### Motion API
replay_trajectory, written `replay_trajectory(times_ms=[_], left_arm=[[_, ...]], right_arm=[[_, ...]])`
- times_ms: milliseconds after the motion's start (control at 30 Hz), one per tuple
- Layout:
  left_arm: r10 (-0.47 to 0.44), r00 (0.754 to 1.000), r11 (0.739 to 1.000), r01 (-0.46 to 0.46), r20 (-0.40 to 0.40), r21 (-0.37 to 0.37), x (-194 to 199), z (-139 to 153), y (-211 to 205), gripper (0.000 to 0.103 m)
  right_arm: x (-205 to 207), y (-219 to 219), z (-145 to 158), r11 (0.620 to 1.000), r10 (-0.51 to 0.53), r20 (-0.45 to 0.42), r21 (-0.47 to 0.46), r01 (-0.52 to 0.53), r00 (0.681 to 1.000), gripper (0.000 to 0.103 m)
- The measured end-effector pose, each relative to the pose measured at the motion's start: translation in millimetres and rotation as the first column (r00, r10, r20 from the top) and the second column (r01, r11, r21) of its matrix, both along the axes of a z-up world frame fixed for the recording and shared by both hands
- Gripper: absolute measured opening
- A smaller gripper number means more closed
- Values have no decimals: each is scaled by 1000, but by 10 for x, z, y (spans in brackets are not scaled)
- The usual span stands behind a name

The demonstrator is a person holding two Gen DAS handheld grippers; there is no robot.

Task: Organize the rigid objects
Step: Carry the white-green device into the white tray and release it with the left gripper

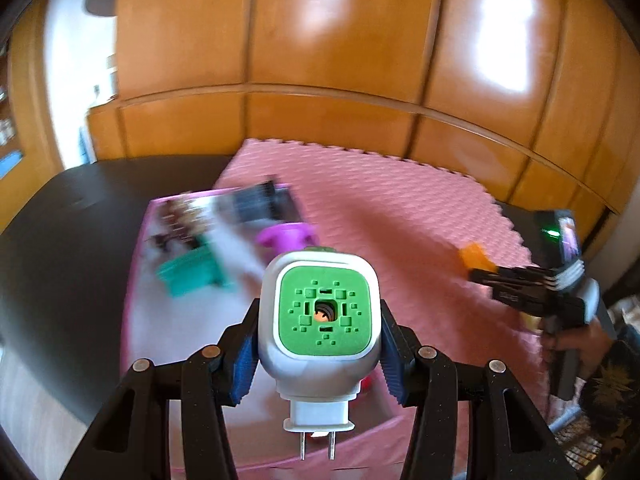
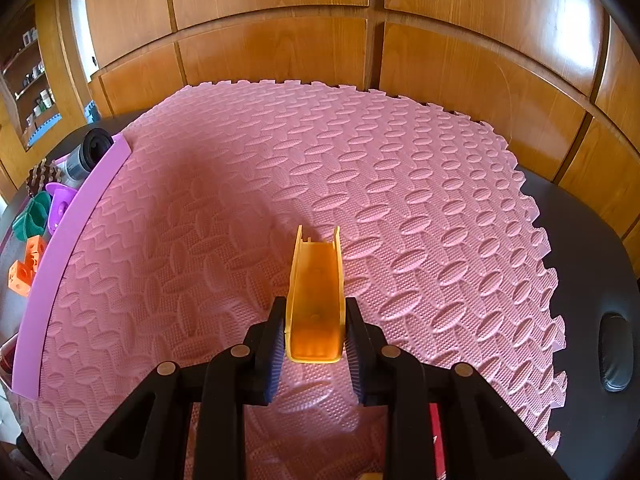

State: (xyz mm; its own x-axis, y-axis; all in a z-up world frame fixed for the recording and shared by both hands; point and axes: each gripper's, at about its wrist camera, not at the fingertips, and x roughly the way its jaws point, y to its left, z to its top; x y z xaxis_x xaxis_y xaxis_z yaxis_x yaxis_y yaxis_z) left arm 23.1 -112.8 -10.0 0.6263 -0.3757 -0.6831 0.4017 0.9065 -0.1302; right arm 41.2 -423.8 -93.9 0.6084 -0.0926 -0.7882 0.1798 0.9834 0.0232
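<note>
Spreading across the dark table (image 2: pixel 592 240): one pink foam mat (image 2: pixel 360 168). Sitting along its left edge: one pink tray (image 2: pixel 60 240), holding one dark cylinder (image 2: pixel 90 152), one purple piece (image 2: pixel 60 200), one teal piece (image 2: pixel 32 216), two orange cubes (image 2: pixel 26 266), though blurring in the left view. Gripping one white-and-green plug-in device (image 1: pixel 320 320) over the tray: left gripper (image 1: pixel 320 344), fingers clamping its sides. Pinching one orange channel piece (image 2: pixel 316 304) above the mat: right gripper (image 2: pixel 316 344), fingers pressing both walls
</note>
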Motion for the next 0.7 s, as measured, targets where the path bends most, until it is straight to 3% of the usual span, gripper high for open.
replay_trajectory(times_ms=[233, 400, 700], left_arm=[[132, 990, 991, -130, -55, 38, 247, -277, 521, 52], [153, 984, 987, -147, -90, 67, 368, -479, 607, 52], [153, 985, 984, -145, -74, 102, 553, -637, 597, 54]], right_arm=[[5, -3, -1, 1000, 1, -2, -2, -1, 1000, 26], [8, -3, -3, 1000, 1, -2, -1, -1, 1000, 26], [13, -11, -4, 1000, -2, 1, 0, 2, 1000, 26]])
